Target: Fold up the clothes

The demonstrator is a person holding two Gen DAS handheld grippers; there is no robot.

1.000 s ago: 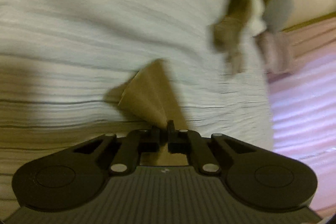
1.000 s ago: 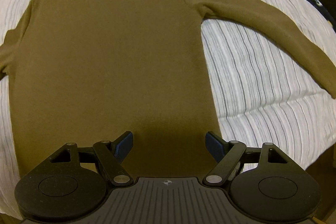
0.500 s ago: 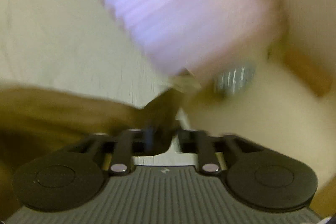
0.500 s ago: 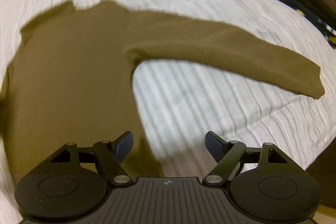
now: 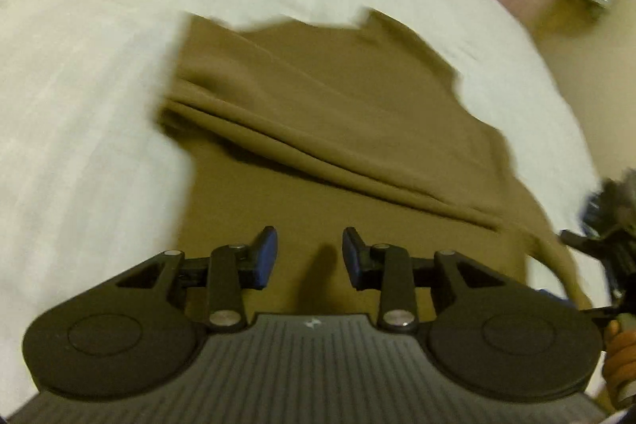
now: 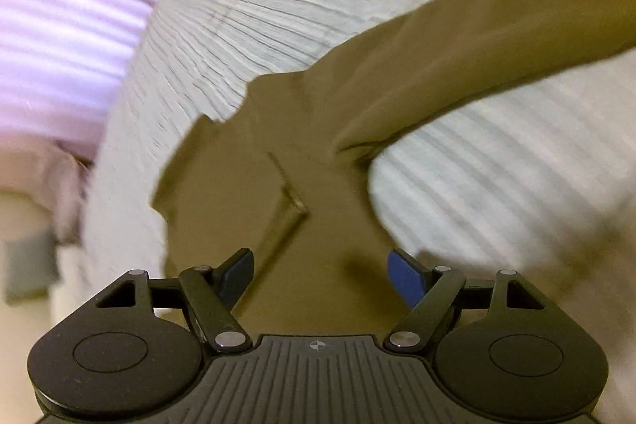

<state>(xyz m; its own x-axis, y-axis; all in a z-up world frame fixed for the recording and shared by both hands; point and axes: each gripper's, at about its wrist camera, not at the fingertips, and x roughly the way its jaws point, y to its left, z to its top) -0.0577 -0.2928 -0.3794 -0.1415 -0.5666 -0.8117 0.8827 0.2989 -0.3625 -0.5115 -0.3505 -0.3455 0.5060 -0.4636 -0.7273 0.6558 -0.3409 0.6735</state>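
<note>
garment: olive long-sleeve top (image 5: 357, 130) lying flat on the bed (image 5: 79, 86), which has a white striped cover; motion blur in both views
fold state: one sleeve (image 5: 302, 114) already lies across the body, its edge running diagonally in the left wrist view; the other sleeve (image 6: 497, 38) stretches out sideways over the bedding
neckline: notch of the collar (image 6: 222, 122) at the far edge of the top, away from the cameras
left hand-held gripper (image 5: 309, 257): fingers apart but closing, nothing between them, hovering over the body fabric near the folded sleeve
right hand-held gripper (image 6: 320, 273): fingers wide apart, closing slightly, nothing pinched, over the body just below the armpit of the outstretched sleeve
other: person's fingers and part of the right tool at the right edge of the left wrist view
step in hand (judged): fold the remaining sleeve in to match the first
how to do it well: take the sleeve near the cuff or mid-length, pinching only one layer; lift just enough to clear the body, carry it across so its edge lies parallel to the first fold; release only once it is flat
left's job (judged): press or pin the shoulder area so the body does not drag
risk: grabbing body fabric together with the sleeve; bunching at the armpit; cover pulled up with the cloth
</note>
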